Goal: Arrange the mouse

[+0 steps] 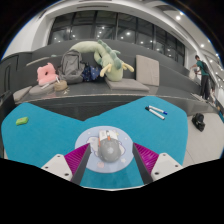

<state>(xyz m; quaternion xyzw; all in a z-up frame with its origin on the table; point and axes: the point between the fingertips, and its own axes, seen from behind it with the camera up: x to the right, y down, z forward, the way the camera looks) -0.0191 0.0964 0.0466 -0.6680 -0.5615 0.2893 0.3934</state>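
Observation:
A grey and white mouse (107,149) lies on a round pale-blue mouse pad (112,172), which rests on a teal table (60,125). My gripper (110,152) is open. Its two fingers, with magenta pads (76,158), stand either side of the mouse. The mouse sits between the fingertips with a gap on each side and rests on the pad.
A small green block (22,121) lies on the table to the left, and a blue-and-white pen (156,111) and a black object (199,122) to the right. Beyond the table, a grey sofa (147,68) holds a pink item (45,73), a backpack (72,66) and a green plush toy (105,55). A person (203,75) stands far right.

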